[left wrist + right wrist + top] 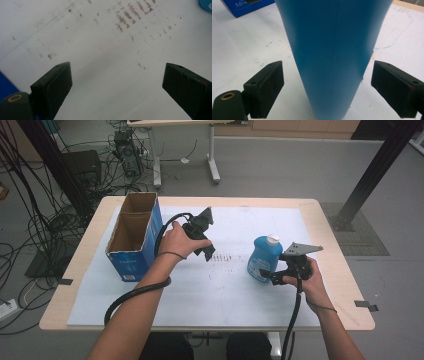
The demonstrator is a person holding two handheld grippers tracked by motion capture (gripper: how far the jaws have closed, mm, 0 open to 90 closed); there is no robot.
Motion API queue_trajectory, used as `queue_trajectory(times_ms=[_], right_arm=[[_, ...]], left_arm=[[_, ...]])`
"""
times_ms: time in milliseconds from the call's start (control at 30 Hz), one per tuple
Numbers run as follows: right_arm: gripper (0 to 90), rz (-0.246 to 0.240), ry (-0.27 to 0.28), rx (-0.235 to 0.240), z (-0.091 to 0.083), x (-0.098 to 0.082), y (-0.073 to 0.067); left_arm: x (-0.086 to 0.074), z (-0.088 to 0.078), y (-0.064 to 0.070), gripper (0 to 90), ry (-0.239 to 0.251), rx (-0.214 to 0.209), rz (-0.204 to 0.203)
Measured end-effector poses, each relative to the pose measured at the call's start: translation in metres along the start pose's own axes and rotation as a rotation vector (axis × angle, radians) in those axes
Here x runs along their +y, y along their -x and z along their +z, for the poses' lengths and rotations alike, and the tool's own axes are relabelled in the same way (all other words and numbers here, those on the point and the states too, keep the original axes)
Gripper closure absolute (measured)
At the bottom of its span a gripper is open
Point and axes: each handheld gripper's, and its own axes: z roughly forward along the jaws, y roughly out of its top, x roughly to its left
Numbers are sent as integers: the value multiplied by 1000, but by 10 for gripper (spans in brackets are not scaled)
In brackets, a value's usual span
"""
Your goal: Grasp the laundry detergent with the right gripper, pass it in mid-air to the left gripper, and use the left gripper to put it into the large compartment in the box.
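Observation:
A blue bottle (262, 257) with a white cap stands upright on the white sheet (220, 295), right of the middle. My right gripper (268, 276) is level with its lower half, one jaw on each side. In the right gripper view the bottle (332, 50) stands between the pads, with a narrow gap on either side, so this gripper (327, 75) is open. My left gripper (207, 251) hangs over the sheet's middle, pointing down. Its jaws (116, 75) are spread wide over bare, stained paper with nothing between them.
An open-topped blue cardboard box (134, 251) stands at the left of the sheet, just beside my left hand; its printed side is in the right gripper view (249, 6). The wooden table rim (345, 285) runs close to my right hand. Cables trail off the near edge.

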Motion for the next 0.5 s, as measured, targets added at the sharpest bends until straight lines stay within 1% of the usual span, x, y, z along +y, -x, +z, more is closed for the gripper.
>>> queue_trajectory(times_ms=[167, 500], right_arm=[[111, 5, 7, 3, 1, -2, 1], [109, 5, 20, 6, 1, -6, 1]], left_arm=[[1, 1, 0, 94, -8, 4, 3], [0, 2, 1, 94, -6, 5, 2]])
